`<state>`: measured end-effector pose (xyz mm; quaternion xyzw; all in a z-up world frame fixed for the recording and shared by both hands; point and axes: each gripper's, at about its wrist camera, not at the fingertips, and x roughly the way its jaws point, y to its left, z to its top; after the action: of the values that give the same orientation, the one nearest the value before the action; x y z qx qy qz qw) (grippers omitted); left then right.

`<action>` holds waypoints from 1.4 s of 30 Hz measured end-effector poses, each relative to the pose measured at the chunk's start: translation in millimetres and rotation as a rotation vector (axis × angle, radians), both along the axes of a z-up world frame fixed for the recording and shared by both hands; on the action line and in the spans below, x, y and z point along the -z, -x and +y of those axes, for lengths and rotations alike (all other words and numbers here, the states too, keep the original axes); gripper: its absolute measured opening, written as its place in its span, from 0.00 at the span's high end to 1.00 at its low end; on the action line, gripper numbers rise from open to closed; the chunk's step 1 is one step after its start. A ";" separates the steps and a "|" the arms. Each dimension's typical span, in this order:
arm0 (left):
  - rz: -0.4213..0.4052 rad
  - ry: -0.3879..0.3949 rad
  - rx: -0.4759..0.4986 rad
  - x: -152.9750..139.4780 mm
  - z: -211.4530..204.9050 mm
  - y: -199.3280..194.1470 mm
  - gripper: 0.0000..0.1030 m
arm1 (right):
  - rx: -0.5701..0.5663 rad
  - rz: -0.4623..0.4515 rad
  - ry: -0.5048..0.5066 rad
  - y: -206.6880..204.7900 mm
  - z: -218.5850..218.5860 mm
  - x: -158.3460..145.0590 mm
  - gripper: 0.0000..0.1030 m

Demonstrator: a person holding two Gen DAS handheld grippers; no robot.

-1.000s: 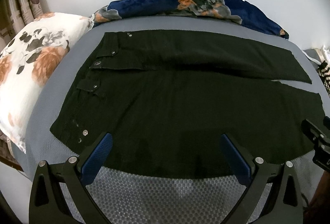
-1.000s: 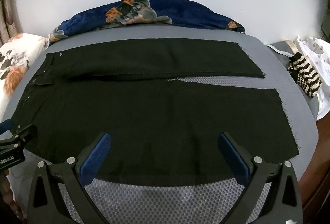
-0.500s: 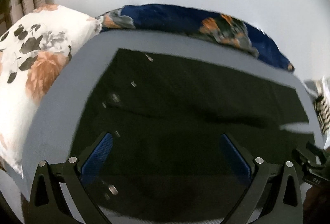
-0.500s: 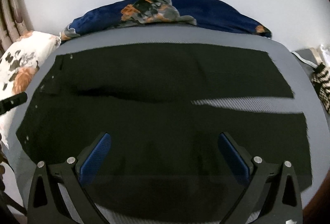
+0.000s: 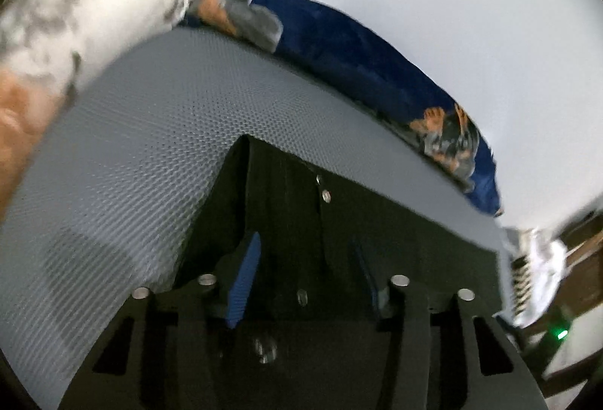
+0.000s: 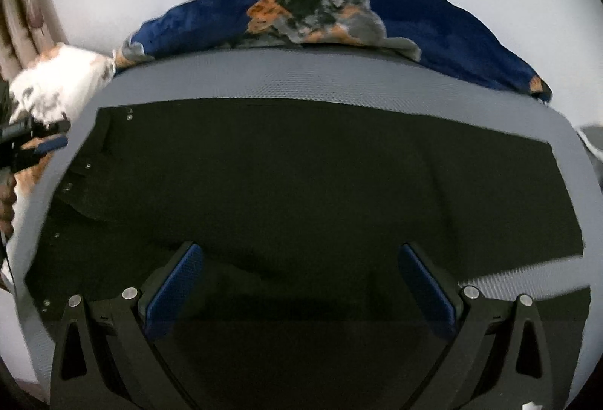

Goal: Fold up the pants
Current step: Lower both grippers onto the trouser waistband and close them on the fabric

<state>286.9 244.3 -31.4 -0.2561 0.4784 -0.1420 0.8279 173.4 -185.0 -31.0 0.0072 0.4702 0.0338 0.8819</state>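
Observation:
Black pants lie spread flat on a grey mesh bed surface, waistband with metal studs to the left, legs to the right. My right gripper is open, low over the middle of the pants. My left gripper is over the far waistband corner of the pants; its blue pads are narrowed but still apart, with fabric and a stud between them. It also shows at the left edge of the right wrist view.
A navy floral blanket lies along the far edge by the white wall. A white floral pillow sits at the left. A striped cloth lies off the right end of the bed.
Both grippers moved forward and down over the pants. The left swung left to the waistband corner and its jaws narrowed from wide open. The right stayed wide open.

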 end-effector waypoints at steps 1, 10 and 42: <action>0.013 0.037 0.013 5.0 2.2 -7.1 0.56 | -0.004 0.007 0.000 -6.7 2.6 2.7 0.00; 0.077 0.092 0.056 35.9 15.2 -49.0 0.56 | -0.022 0.037 -0.013 -50.1 25.0 18.4 0.00; 0.135 0.276 0.161 60.6 -24.1 -111.8 0.57 | -0.096 0.026 -0.044 -119.0 44.3 32.7 0.00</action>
<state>398.7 220.1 -92.0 -0.3370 0.5279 -0.2547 0.7368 292.5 -140.7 -63.7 0.0045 0.4804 0.0866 0.8728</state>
